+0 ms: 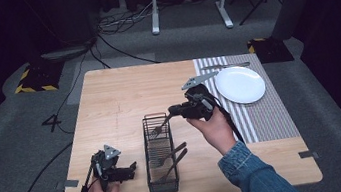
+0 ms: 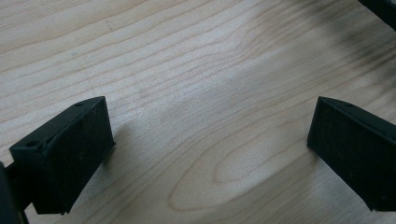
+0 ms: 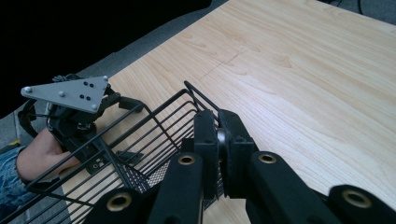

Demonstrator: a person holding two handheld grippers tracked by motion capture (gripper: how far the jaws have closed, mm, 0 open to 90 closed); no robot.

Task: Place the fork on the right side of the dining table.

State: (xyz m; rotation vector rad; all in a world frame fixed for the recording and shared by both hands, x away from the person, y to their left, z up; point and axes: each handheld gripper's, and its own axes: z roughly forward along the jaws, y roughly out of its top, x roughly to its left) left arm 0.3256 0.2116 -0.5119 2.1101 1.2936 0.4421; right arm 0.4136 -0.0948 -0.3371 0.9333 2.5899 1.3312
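Observation:
In the high view my right gripper [image 1: 174,110] hangs over the far end of a black wire basket [image 1: 146,150], shut on the handle of a metal fork [image 1: 161,126] whose tines slant down into the basket. Seen along its own jaws, my right gripper [image 3: 218,125] pinches a thin sliver of metal, the fork handle [image 3: 220,140], above the basket rim [image 3: 140,122]. Two more forks [image 1: 169,154] lie in the basket's near half. My left gripper [image 1: 129,170] rests on the table left of the basket. Its jaws [image 2: 210,130] stand wide apart over bare wood, holding nothing.
A white plate [image 1: 240,84] sits on a striped grey placemat [image 1: 262,118] at the table's far right, with a piece of cutlery [image 1: 225,66] beyond it. Bare wooden tabletop [image 1: 113,99] stretches left of and behind the basket. Cables and stands lie on the floor beyond.

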